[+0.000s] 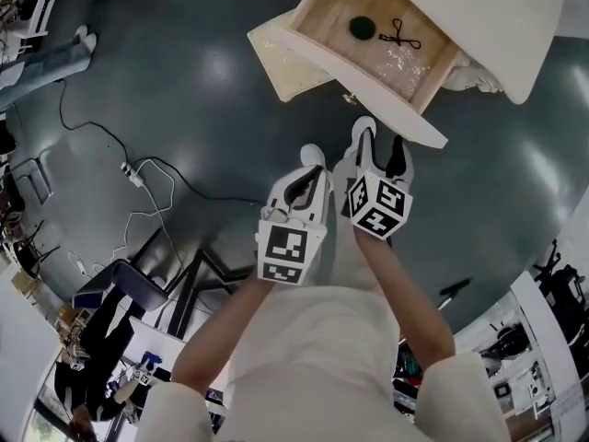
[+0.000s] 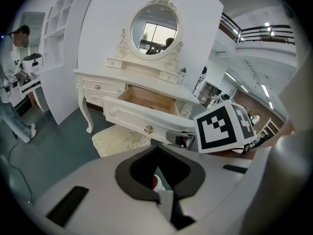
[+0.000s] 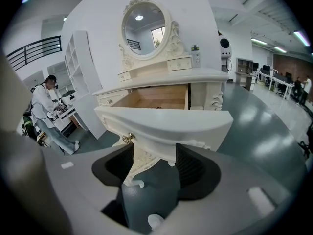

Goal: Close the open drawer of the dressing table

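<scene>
The white dressing table (image 2: 98,76) (image 3: 161,77) has its middle drawer (image 1: 368,81) pulled out. The drawer's wooden inside holds a dark ball (image 1: 362,28), black scissors (image 1: 399,35) and a clear bag. Its curved front (image 2: 132,119) (image 3: 166,121) carries a small brass knob (image 3: 128,139). My right gripper (image 1: 382,150) (image 3: 151,180) is open, just short of and below the drawer front. My left gripper (image 1: 308,180) (image 2: 164,195) is shut and empty, beside the right one and farther from the drawer.
A cream cushioned stool (image 1: 285,63) (image 2: 122,141) stands under the drawer, to its left. White cables and a power strip (image 1: 133,173) lie on the grey floor at left. A person (image 3: 49,111) stands by a white shelf unit (image 2: 61,33). My shoes (image 1: 313,157) are below the grippers.
</scene>
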Demonstrator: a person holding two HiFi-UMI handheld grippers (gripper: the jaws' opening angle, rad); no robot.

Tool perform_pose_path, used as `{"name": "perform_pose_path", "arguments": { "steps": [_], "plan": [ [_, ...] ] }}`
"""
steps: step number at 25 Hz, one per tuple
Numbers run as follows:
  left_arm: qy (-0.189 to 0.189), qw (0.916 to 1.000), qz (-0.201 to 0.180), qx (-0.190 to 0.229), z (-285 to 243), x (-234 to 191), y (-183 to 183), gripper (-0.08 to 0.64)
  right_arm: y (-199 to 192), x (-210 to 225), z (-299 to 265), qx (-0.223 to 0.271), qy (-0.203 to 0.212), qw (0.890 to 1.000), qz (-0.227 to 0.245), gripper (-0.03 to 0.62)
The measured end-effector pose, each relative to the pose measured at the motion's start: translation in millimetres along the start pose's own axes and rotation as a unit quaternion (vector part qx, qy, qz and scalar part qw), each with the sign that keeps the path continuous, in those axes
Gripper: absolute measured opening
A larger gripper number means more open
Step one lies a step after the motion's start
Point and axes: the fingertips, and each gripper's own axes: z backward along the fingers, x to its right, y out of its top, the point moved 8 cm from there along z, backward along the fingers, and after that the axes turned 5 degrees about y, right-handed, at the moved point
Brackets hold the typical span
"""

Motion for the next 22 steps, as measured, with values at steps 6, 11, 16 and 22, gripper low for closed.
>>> {"name": "perform_pose_path", "arguments": {
  "steps": [6, 11, 16, 22],
  "plan": [
    [-0.002, 1.0, -0.002, 0.002, -6.2, 0.2, 7.3, 0.009, 6.5, 2.3, -5.1, -0.001, 0.004, 1.0, 0.002, 0.252],
    [-0.002, 1.0, -0.001, 0.004, -8.0, 2.8, 11.7, 0.009, 11.3, 6.1, -7.0, -0.001, 0.008, 1.0, 0.002, 0.252],
    [-0.005, 1.0, -0.003, 0.001, -14.8, 7.7, 16.3, 0.009, 17.2, 12.0, -11.8, -0.002, 0.014, 1.0, 0.002, 0.252],
    [-0.004, 1.0, -0.006, 0.003, -19.3, 11.4, 26.9, 0.009, 24.9, 18.8, -14.8, -0.008, 0.011, 1.0, 0.005, 0.241]
  ]
}}
